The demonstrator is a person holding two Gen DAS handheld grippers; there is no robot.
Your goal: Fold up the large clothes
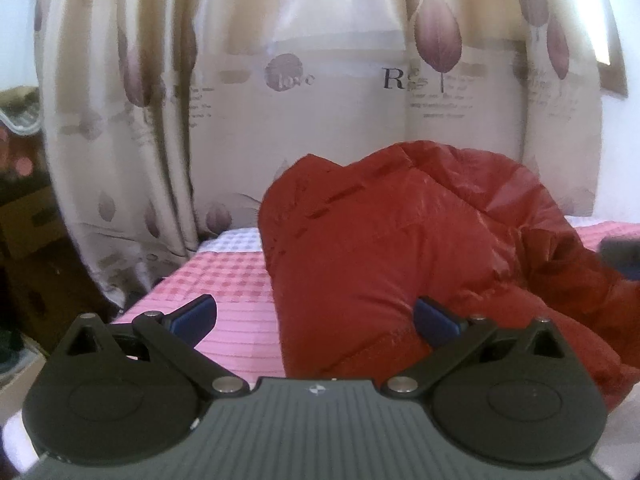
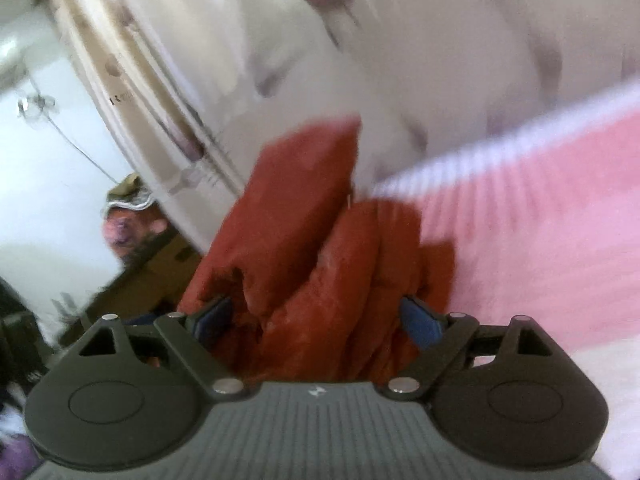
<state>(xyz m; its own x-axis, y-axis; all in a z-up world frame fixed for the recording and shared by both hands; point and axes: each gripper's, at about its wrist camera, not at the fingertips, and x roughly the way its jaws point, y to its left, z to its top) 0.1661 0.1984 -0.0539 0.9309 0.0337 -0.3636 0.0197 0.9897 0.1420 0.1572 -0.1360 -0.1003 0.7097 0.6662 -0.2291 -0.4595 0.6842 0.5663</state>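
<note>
A puffy red quilted jacket (image 1: 400, 248) lies bunched on a pink checked bed cover (image 1: 224, 292). My left gripper (image 1: 316, 318) is open wide at the jacket's near left edge. Its right finger (image 1: 436, 320) shows in front of the red fabric and its left finger (image 1: 196, 316) is over the pink cover. In the blurred right wrist view, thick folds of the red jacket (image 2: 320, 248) sit between the spread fingers of my right gripper (image 2: 320, 318). Its blue pads (image 2: 422, 320) stand apart at the fabric's sides, not pinching it.
A cream curtain (image 1: 320, 80) with purple leaf prints hangs right behind the bed. Cardboard boxes (image 1: 28, 224) and clutter stand on the floor to the left. Pink bed cover (image 2: 540, 220) stretches to the right of the jacket. A dark grey shape (image 1: 620, 256) shows at the right edge.
</note>
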